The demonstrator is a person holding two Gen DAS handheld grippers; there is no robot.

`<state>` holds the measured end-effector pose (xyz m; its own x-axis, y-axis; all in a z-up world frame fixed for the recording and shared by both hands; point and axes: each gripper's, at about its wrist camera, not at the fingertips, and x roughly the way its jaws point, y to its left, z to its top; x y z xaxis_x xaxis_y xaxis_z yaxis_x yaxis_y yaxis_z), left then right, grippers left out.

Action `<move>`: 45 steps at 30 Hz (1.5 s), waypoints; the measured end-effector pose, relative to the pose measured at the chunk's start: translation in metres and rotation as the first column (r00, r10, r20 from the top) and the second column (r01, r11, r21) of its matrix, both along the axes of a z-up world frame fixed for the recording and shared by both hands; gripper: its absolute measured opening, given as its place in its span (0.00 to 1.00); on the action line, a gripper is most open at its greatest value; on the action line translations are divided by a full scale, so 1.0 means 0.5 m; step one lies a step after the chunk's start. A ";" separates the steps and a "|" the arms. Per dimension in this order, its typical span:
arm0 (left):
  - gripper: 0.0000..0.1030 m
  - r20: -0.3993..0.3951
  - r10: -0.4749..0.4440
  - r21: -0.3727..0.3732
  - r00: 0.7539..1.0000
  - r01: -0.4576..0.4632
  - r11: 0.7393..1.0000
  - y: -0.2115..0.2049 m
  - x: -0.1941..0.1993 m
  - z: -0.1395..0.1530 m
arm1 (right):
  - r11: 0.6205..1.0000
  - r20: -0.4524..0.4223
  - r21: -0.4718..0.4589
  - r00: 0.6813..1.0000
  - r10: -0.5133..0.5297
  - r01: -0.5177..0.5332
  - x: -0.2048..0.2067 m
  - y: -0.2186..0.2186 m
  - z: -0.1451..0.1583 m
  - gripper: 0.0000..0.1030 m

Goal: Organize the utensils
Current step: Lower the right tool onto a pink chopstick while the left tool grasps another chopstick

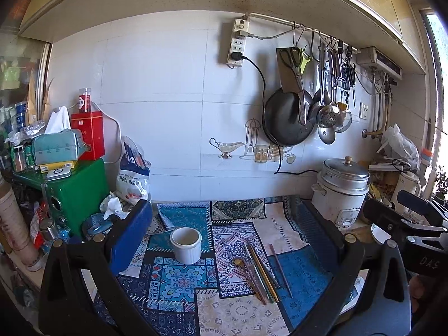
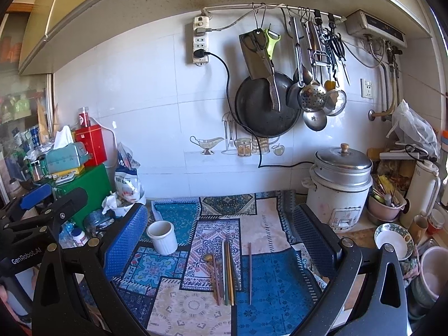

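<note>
A white ribbed ceramic cup [image 1: 186, 245] [image 2: 163, 236] stands upright and looks empty on the patterned mat [image 1: 182, 280] [image 2: 266, 274]. Right of it lie several chopsticks [image 1: 263, 271] [image 2: 229, 271] side by side, a gold-bowled spoon [image 1: 238, 262] [image 2: 208, 257] at their left and one chopstick [image 1: 280, 270] [image 2: 249, 273] apart at the right. My left gripper [image 1: 224, 229] is open and empty, above the mat, with cup and utensils between its fingers. My right gripper [image 2: 221, 232] is open and empty, likewise framing them.
A white rice cooker [image 1: 340, 193] [image 2: 340, 184] stands at the back right. A green box [image 1: 75, 193] [image 2: 86, 184], bags and jars crowd the left. A pan [image 2: 266, 106] and ladles hang on the wall. Bowls [image 2: 393, 240] and cups sit far right.
</note>
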<state>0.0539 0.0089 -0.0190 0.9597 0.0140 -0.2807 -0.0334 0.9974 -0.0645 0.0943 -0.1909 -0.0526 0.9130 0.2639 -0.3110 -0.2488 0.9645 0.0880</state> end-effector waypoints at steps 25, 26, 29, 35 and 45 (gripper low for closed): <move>1.00 -0.534 0.026 0.015 0.845 -0.021 1.000 -0.039 0.411 -0.383 | 0.973 -0.510 -0.230 0.853 -0.115 -0.006 0.354 -0.057 -0.338 0.98; 1.00 -0.553 0.035 0.019 0.832 -0.030 0.999 -0.040 0.428 -0.402 | 0.974 -0.527 -0.228 0.842 -0.112 -0.013 0.371 -0.058 -0.352 0.98; 1.00 -0.602 0.049 0.029 0.797 -0.040 0.999 -0.042 0.471 -0.454 | 0.976 -0.569 -0.216 0.816 -0.101 -0.030 0.408 -0.062 -0.385 0.97; 0.85 -0.683 0.009 0.011 0.731 -0.002 1.000 -0.054 0.538 -0.520 | 0.977 -0.650 -0.198 0.757 -0.074 -0.075 0.483 -0.060 -0.447 0.89; 0.56 -0.755 -0.068 -0.101 0.652 -0.013 0.995 -0.059 0.642 -0.580 | 0.980 -0.749 -0.119 0.662 0.016 -0.158 0.570 -0.046 -0.516 0.61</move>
<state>0.3747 -0.0207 -0.3088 0.4125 -0.0729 -0.9080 -0.0840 0.9895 -0.1176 0.3791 -0.2140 -0.3108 0.3352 0.2117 -0.9180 -0.2524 0.9590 0.1290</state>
